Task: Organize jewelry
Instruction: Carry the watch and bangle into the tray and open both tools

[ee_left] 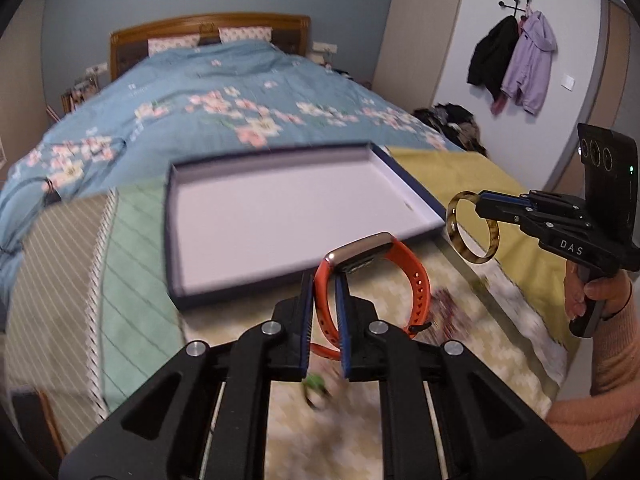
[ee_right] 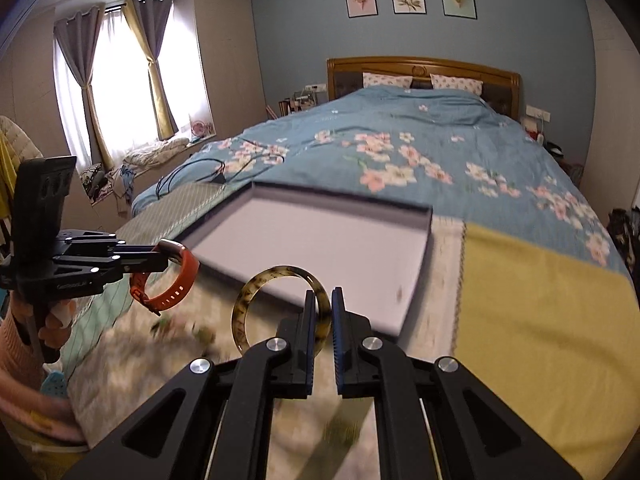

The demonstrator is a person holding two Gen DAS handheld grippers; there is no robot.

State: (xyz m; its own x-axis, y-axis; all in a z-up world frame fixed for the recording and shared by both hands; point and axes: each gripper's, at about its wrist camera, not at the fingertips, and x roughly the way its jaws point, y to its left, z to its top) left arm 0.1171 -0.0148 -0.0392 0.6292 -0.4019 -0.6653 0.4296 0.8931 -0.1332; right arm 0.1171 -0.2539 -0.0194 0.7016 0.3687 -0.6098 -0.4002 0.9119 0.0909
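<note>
My left gripper (ee_left: pixel 325 280) is shut on the strap of an orange smartwatch (ee_left: pixel 376 264) and holds it in the air just before the near edge of an empty dark-blue box with a white inside (ee_left: pixel 280 208). My right gripper (ee_right: pixel 323 296) is shut on a tortoiseshell bangle (ee_right: pixel 256 292), held above the bed near the box's right corner. The bangle also shows in the left wrist view (ee_left: pixel 472 226), and the watch in the right wrist view (ee_right: pixel 176 276). The box (ee_right: pixel 320 248) lies flat on the bed.
The box rests on patchwork cloths, green (ee_left: pixel 132 272) and yellow (ee_right: pixel 540 300), over a blue floral quilt (ee_left: pixel 240 92). Small blurred green items (ee_left: pixel 316 390) lie on the cloth below the grippers. A black cable (ee_right: pixel 192 176) lies on the quilt.
</note>
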